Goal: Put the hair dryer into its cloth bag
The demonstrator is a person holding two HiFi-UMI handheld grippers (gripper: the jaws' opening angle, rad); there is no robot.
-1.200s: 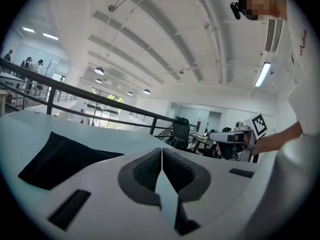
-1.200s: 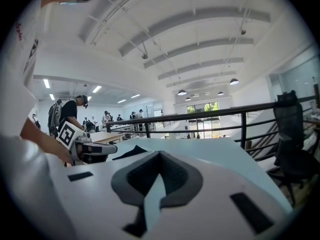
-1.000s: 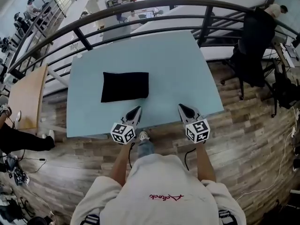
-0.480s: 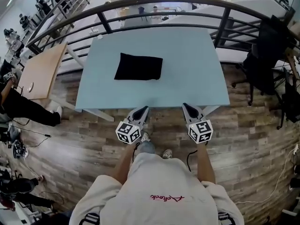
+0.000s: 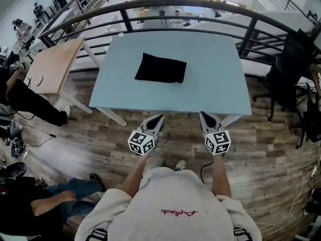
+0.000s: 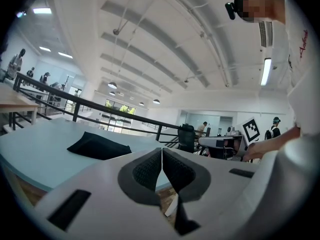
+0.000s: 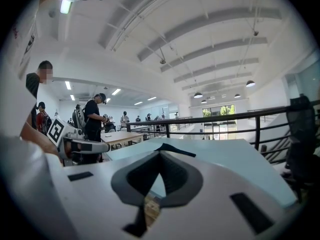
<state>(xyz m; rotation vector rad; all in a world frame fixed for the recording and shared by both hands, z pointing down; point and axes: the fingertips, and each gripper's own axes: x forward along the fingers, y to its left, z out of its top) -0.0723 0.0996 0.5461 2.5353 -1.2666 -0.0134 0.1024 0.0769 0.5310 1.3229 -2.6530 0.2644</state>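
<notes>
A flat black cloth bag [image 5: 160,68] lies on the light blue table [image 5: 205,87], left of its middle. No hair dryer shows in any view. My left gripper [image 5: 159,118] and right gripper [image 5: 205,116] are both shut and empty, held side by side over the wooden floor just short of the table's front edge. In the left gripper view the bag [image 6: 98,146] lies ahead to the left of the touching pads [image 6: 150,168]. In the right gripper view only the bag's top edge [image 7: 175,149] peeks over the closed jaws.
A black railing [image 5: 175,4] curves round the far side of the table. A wooden table [image 5: 52,67] stands at the left, a black office chair [image 5: 288,69] at the right. People stand or sit at the left [image 5: 20,94] and lower left [image 5: 45,205].
Both grippers have drawn back from over the table's front edge to above the floor, so the table and bag now lie farther ahead. Both stayed shut.
</notes>
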